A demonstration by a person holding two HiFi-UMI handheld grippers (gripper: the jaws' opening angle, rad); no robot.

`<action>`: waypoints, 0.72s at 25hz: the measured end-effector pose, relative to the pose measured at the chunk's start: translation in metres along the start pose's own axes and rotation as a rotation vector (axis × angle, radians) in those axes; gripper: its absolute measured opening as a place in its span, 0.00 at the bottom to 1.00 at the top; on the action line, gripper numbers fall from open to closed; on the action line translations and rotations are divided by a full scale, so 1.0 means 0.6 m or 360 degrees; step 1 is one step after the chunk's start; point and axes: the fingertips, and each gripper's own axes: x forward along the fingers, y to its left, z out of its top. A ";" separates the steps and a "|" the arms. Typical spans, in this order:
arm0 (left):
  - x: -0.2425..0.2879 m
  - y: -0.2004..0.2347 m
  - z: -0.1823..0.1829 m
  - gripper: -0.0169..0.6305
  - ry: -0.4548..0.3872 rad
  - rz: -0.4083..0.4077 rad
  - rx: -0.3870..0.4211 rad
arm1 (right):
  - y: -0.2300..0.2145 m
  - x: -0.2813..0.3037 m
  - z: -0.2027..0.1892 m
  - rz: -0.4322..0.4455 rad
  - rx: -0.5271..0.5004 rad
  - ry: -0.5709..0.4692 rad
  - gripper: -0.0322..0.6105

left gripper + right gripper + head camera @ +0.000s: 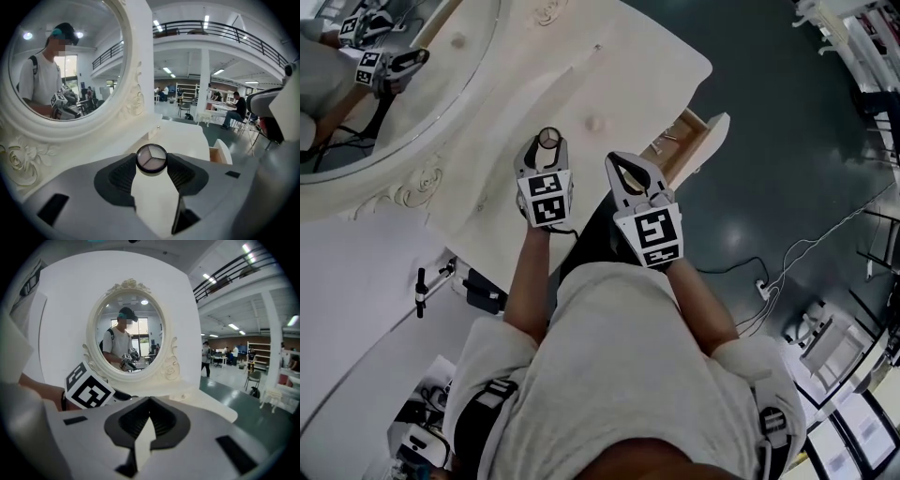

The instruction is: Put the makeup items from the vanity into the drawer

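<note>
Shirt (pixel 619 375) nearest | left gripper (pixel 548 142) clamps round eyeshadow compact (pixel 151 158) | right gripper (pixel 622 167) closed, empty | step: likely carrying compact | next: reach open drawer (pixel 713 141) at right, release inside.

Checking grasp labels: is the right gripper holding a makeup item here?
No, the right gripper has its jaws shut together with nothing between them.

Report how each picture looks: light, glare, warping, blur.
Head view: even light, with a soft patch of glare on the dark floor. Left gripper view: strong fisheye with black corners, so the balcony railing bows, while the eyeshadow compact stays sharp. Right gripper view: same warping, so the wall behind the mirror curves, and the ceiling lights blow out.
</note>
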 end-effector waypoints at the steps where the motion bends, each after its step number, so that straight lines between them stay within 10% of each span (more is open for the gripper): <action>1: 0.003 -0.015 0.003 0.36 -0.0003 -0.0030 0.0020 | -0.005 -0.006 -0.001 -0.0020 0.0007 -0.0005 0.07; 18: 0.009 -0.244 0.028 0.36 -0.0007 -0.0326 0.0242 | -0.114 -0.135 -0.056 -0.0249 0.0121 -0.0013 0.07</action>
